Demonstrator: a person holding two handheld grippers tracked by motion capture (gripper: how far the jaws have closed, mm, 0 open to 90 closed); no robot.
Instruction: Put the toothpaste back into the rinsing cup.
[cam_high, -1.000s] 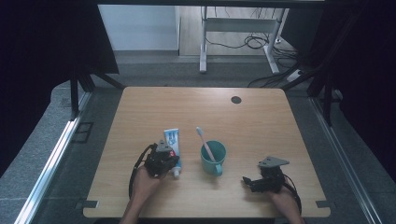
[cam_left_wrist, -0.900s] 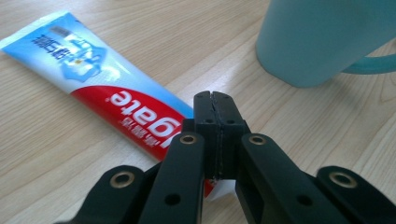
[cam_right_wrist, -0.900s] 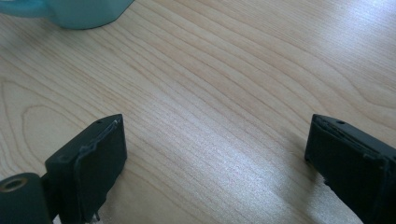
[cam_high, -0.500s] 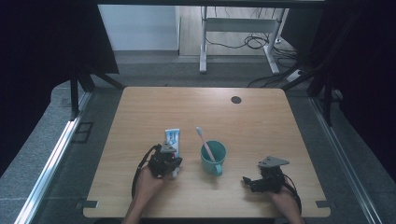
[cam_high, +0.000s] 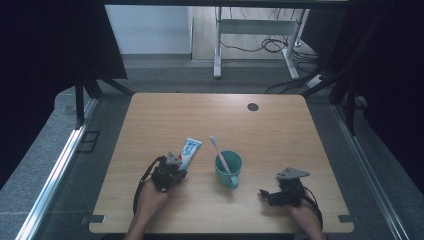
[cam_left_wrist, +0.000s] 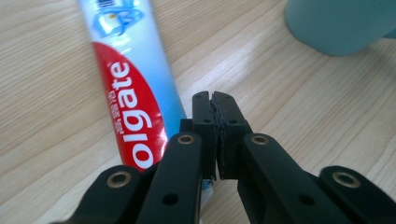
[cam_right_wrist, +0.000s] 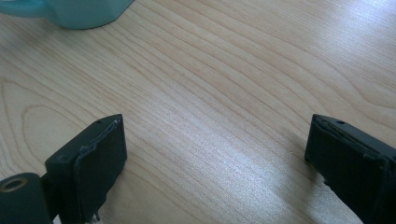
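Left claw (cam_left_wrist: 215, 100) closed beside toothpaste tube (cam_left_wrist: 128, 84)
Tube lies at the claw's 10 o'clock, just beside, ungripped; right claw (cam_right_wrist: 215, 154) open over bare table (cam_right_wrist: 224, 70).

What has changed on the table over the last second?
Very little: the left tool has eased slightly back toward the person at the near end of the toothpaste tube; its jaws are shut, with nothing between them. The tube, the teal cup with the toothbrush and the open right tool kept their places.
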